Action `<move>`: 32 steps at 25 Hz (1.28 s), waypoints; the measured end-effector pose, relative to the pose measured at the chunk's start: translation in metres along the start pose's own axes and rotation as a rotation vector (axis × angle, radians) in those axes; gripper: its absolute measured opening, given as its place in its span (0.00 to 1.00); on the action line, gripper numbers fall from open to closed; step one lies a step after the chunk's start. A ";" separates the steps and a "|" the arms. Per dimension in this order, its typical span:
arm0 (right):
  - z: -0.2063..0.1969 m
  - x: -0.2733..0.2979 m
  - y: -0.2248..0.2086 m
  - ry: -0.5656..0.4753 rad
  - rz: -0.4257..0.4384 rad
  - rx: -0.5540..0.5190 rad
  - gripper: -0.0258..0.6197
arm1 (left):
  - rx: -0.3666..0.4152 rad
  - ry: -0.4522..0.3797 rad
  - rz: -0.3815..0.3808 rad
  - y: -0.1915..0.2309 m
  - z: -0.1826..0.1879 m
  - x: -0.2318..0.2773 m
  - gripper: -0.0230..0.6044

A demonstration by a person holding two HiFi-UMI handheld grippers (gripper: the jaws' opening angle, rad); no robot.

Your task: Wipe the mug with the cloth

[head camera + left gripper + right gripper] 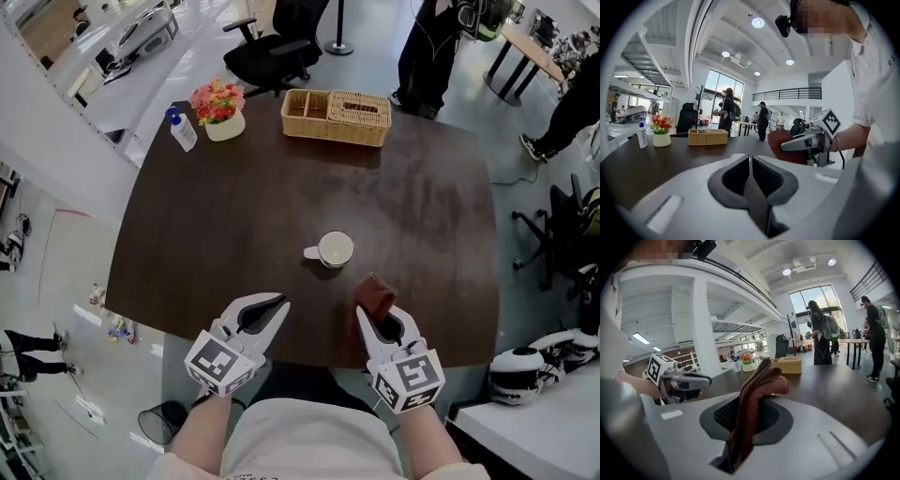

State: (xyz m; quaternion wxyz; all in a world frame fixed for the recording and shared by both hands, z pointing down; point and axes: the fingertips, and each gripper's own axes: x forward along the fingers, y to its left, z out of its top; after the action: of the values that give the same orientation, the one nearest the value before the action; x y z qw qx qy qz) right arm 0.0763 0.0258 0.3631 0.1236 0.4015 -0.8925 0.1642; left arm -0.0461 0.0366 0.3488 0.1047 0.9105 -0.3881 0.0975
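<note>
Two grippers at near edge of desk (234,216): right gripper (377,319), jaws clamped on cloth (373,292), nearer to mug (334,249) just ahead-left, handle leftward; left gripper (267,314), jaws together, empty.

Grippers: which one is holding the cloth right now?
The right gripper: its jaws are clamped on the folded reddish-brown cloth, held just short of the white mug. The left gripper has its jaws shut together with nothing between them.
</note>
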 end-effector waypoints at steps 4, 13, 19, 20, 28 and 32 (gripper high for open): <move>-0.006 0.030 -0.020 0.068 0.022 0.007 0.16 | -0.024 0.035 -0.026 0.032 -0.016 0.046 0.09; -0.044 0.090 -0.013 0.186 0.157 0.026 0.16 | 0.030 0.212 -0.150 0.085 -0.090 0.133 0.25; -0.070 0.113 0.003 0.253 0.216 0.027 0.16 | 0.081 0.211 -0.236 0.094 -0.101 0.149 0.29; -0.073 0.116 0.004 0.266 0.221 0.033 0.16 | 0.083 0.204 -0.252 0.093 -0.100 0.152 0.29; -0.087 0.144 0.002 0.328 0.246 0.030 0.16 | 0.188 0.212 -0.388 0.087 -0.102 0.160 0.17; -0.086 0.156 0.012 0.354 0.302 0.017 0.16 | 0.233 0.235 -0.435 0.084 -0.106 0.157 0.17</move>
State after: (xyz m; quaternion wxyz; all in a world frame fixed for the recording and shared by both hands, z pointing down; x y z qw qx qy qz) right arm -0.0258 -0.0387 0.4941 0.2487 0.2296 -0.9055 0.2560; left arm -0.0104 -0.1002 0.5006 0.0621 0.9607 -0.1550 0.2217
